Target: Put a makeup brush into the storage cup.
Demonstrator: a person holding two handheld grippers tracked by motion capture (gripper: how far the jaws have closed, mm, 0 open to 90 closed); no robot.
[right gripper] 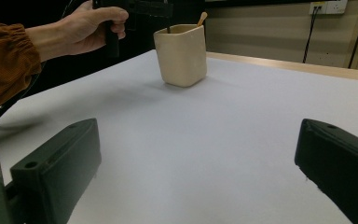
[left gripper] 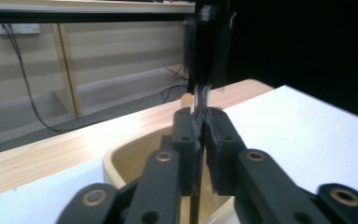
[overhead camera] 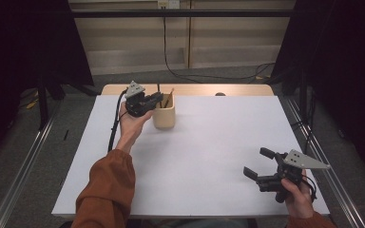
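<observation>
While over the cup (overhead camera: 164,117), left claw (left gripper: 200,135) nearly closed on a thin dark stick (left gripper: 195,205).

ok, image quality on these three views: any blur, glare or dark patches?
High view: dim, sides black behind curtains, table evenly lit, no glare. Left gripper view: the left hand-held gripper near the lens is soft, the thin dark stick it pinches over the beige cup is smeared. Right gripper view: near jaws blurred, cup sharp.

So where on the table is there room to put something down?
The white table is bare between the beige cup and the right gripper, and along its whole right half. It is crowded only at the back left, where the left gripper pinches a thin dark stick over the cup, beside a wooden stick.
</observation>
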